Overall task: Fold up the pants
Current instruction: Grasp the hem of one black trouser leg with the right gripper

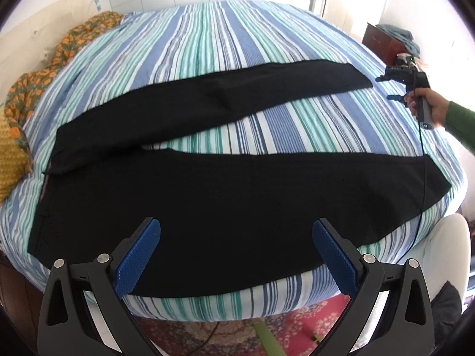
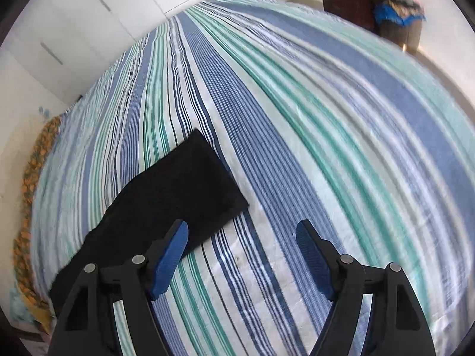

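While one pants (image 1: 207, 195) lies spread on bed (image 1: 207, 44), two grippers, left (image 1: 236, 255) and right (image 2: 242, 255), held wide, nothing gripped.

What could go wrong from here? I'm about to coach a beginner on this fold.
1. The black pants lie with legs splayed apart; lifting one leg alone could skew the fold.
2. The near leg overhangs the striped bedspread edge, so it may slide off.
3. Both the right gripper and the left gripper are open and hold nothing; a shallow pinch at the hem could slip.
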